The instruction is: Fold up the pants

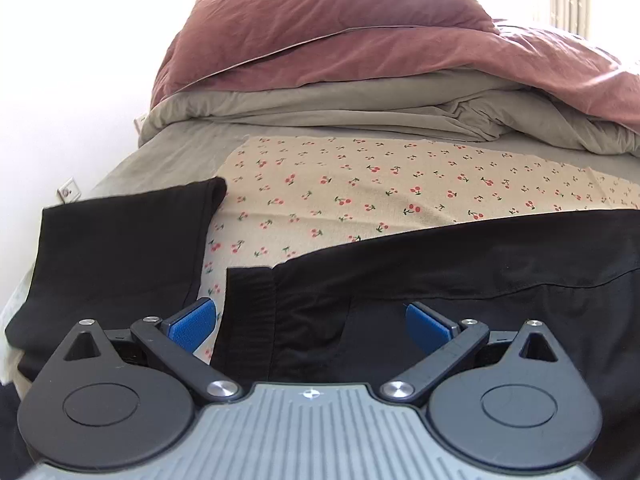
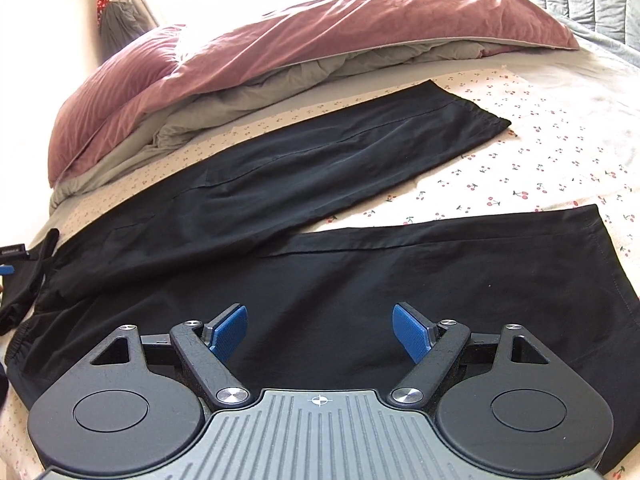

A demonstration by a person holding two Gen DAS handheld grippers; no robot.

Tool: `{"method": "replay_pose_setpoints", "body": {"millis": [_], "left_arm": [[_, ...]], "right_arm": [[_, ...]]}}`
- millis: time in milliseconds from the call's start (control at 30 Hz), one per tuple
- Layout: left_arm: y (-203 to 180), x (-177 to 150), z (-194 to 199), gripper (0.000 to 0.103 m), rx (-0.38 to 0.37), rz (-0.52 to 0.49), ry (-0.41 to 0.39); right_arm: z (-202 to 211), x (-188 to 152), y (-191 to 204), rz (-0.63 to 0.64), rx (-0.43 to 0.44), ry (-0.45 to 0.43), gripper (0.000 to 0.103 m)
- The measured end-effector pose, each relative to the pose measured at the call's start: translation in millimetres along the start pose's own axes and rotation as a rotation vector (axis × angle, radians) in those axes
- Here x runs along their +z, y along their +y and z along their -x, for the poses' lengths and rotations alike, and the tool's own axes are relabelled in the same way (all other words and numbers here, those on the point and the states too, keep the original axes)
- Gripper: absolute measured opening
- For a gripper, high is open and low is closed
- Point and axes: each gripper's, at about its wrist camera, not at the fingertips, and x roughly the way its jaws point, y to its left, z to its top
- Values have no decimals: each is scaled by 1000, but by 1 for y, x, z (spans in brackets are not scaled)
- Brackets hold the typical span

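Observation:
Black pants [image 2: 320, 216] lie spread on the cherry-print sheet [image 2: 540, 152], the two legs splayed apart toward the right. The far leg [image 2: 360, 148] runs up to the duvet and the near leg [image 2: 460, 272] lies under my right gripper [image 2: 320, 332]. That gripper is open, its blue pads [image 2: 228, 332] apart above the cloth. In the left wrist view the waist end [image 1: 440, 280] of the pants lies below my left gripper [image 1: 312, 324]. It stands wide open, with its blue pads [image 1: 192, 324] clear of the fabric and the waistband corner [image 1: 250, 304] between them.
A second piece of black cloth [image 1: 120, 248] lies folded at the bed's left edge. A pink duvet [image 1: 340, 28] over grey bedding [image 1: 340, 108] is piled at the back. A wall socket [image 1: 68, 191] shows at the left. Bare cherry sheet [image 1: 380, 184] lies beyond the pants.

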Motion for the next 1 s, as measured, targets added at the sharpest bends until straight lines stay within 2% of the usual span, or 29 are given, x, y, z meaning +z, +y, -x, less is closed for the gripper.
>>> {"method": "replay_pose_setpoints", "body": {"millis": [133, 300, 333, 367, 400, 433, 467, 500, 567, 667, 767, 900, 1000], "left_arm": [[-24, 12, -39, 103, -49, -167, 21], [-41, 23, -79, 103, -91, -198, 20], [-44, 23, -88, 100, -97, -202, 37], [-47, 22, -96, 85, -95, -206, 58], [-48, 22, -104, 79, -98, -199, 77], [-45, 22, -106, 76, -120, -161, 64], [-42, 23, -106, 58, -150, -128, 50], [-40, 24, -107, 32, -192, -103, 42], [-43, 25, -109, 4, -195, -114, 42], [-51, 24, -104, 4, -169, -167, 9], [-47, 21, -85, 3, -177, -138, -61], [-33, 2, -41, 3, -268, -141, -180], [-29, -22, -4, 3, -331, -227, -269]], "right_arm": [[-15, 11, -9, -19, -13, 26, 82], [-39, 42, -31, -66, 3, 40, 82], [-45, 51, -35, -66, 6, 37, 82], [-50, 62, -39, -63, 4, 30, 82], [-56, 74, -42, -63, -2, 22, 82], [-65, 89, -46, -73, -6, 21, 82], [-76, 104, -51, -93, -9, 20, 82], [-87, 120, -54, -117, -10, 18, 81], [-111, 148, -60, -170, -8, 15, 81], [-145, 177, -59, -229, -9, 20, 81], [-168, 194, -49, -231, -15, 14, 81], [-192, 214, -42, -255, 4, 25, 81], [-211, 228, -40, -289, -14, 34, 81]]}}
